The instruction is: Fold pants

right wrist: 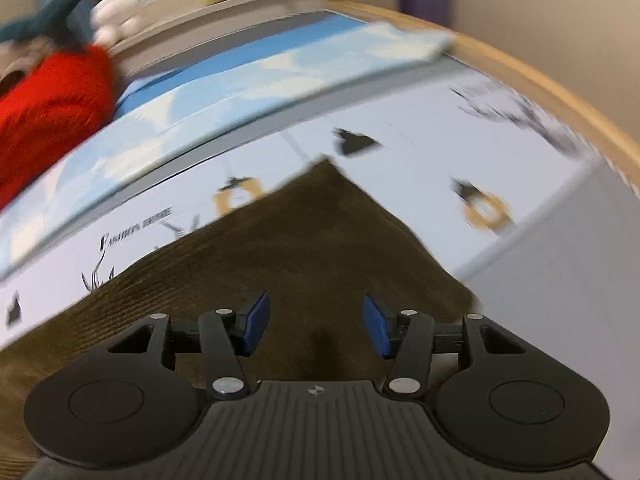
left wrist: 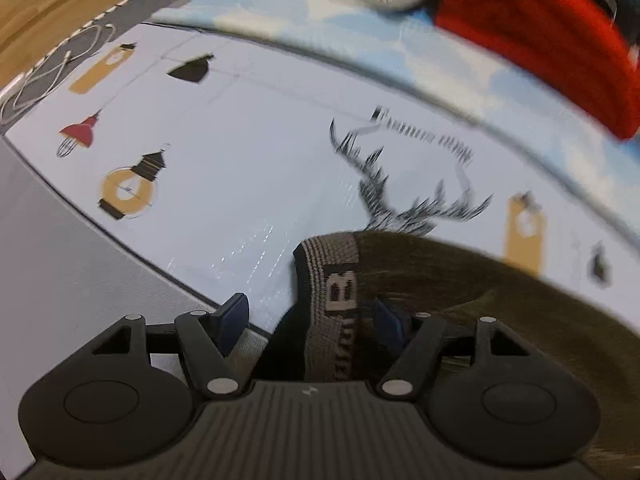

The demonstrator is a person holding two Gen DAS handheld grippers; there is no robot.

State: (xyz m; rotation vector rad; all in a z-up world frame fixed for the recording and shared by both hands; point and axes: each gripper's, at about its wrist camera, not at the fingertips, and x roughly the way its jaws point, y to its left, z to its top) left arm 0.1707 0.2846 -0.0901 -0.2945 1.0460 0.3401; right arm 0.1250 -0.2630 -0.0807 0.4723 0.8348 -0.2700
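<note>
My left gripper hung apart over the pants waistband on the mat, right gripper apart above their corner only, lettering blurred.

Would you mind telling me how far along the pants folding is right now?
The olive corduroy pants lie on the printed cloth, apparently folded at least once. The left gripper and right gripper are open, holding nothing; the waistband sits between the left pads. Whether more folds remain is unclear.
</note>
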